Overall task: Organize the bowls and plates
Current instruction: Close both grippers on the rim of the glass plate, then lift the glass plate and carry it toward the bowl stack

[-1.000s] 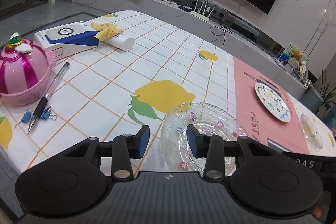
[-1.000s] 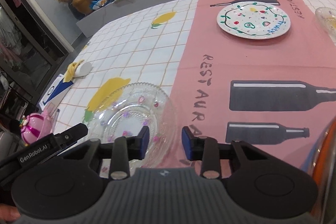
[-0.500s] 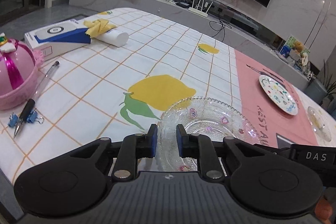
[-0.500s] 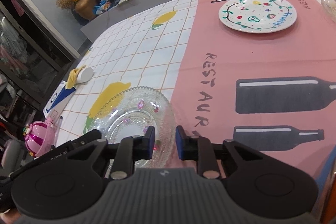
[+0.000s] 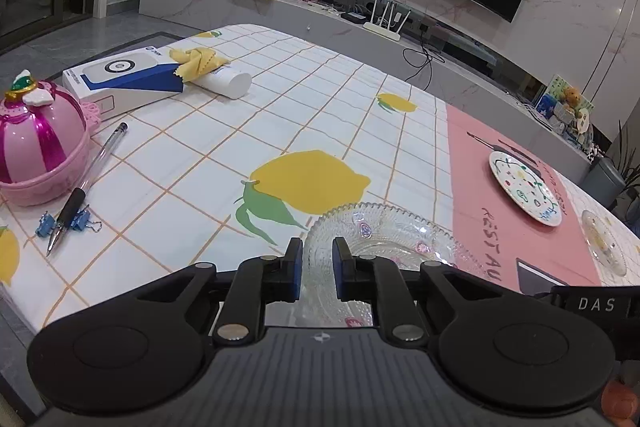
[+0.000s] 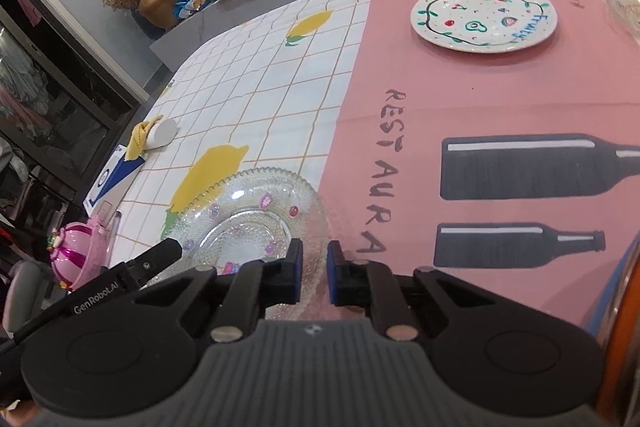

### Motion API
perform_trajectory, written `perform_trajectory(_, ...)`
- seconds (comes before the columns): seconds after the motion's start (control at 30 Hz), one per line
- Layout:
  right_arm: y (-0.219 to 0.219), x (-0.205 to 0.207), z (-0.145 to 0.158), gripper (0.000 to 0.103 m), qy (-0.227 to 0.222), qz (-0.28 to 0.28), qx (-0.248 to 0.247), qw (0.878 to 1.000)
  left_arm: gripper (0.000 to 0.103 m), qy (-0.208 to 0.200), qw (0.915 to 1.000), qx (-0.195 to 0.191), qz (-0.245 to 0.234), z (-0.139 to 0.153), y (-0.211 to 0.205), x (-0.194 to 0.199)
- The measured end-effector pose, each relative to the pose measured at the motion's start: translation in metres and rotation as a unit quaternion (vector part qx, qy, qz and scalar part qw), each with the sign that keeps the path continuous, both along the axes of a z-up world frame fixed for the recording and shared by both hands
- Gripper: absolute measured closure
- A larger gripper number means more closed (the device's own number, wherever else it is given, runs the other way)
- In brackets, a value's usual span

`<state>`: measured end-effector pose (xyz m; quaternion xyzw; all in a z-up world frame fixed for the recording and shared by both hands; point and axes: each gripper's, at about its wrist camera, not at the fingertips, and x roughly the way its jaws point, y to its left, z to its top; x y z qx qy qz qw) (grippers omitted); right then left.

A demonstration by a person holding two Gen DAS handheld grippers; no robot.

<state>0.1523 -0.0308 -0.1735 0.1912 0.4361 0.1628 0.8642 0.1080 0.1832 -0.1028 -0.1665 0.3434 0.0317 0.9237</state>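
A clear glass plate with small flower marks [image 5: 384,231] [image 6: 248,211] lies near the table's front edge. My left gripper [image 5: 318,263] is shut on its near left rim. My right gripper [image 6: 311,269] is shut on its near right rim. A white painted plate [image 5: 524,187] [image 6: 484,17] lies farther off on the pink cloth. A second clear glass dish [image 5: 604,241] [image 6: 624,7] sits at the far right, partly cut off.
On the left stand a pink domed container [image 5: 38,143], a pen [image 5: 86,187] with blue binder clips [image 5: 80,221], a blue and white box [image 5: 124,79], a white tube [image 5: 224,81] and a yellow cloth [image 5: 196,61]. An orange object [image 6: 624,327] edges the right wrist view.
Both grippers have closed their jaws from wide open onto the glass plate's near rim. Both views have shifted slightly.
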Motion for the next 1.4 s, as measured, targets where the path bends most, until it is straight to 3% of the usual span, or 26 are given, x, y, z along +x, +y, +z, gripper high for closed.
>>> perform_trajectory(0.47, -0.016, -0.019, 0.044, 0.096, -0.047, -0.006, 0.027, 0.998, 0.086, -0.035, 0.9992, -0.018, 0.011, 0.037, -0.007, -0.017)
perform_trajectory(0.7, -0.044, -0.032, 0.076, 0.096, -0.073, -0.024, 0.045, 0.996, 0.087, -0.067, 0.9975, -0.018, -0.011, 0.070, -0.031, -0.015)
perform_trajectory(1.07, -0.143, -0.071, 0.109, 0.096, -0.087, -0.091, 0.072, 0.989, 0.086, -0.097, 0.9911, -0.045, -0.080, 0.108, -0.118, -0.013)
perform_trajectory(1.4, -0.256, -0.123, 0.120, 0.096, -0.109, -0.171, 0.065, 0.977, 0.087, -0.092, 0.9779, -0.079, -0.171, 0.110, -0.219, -0.020)
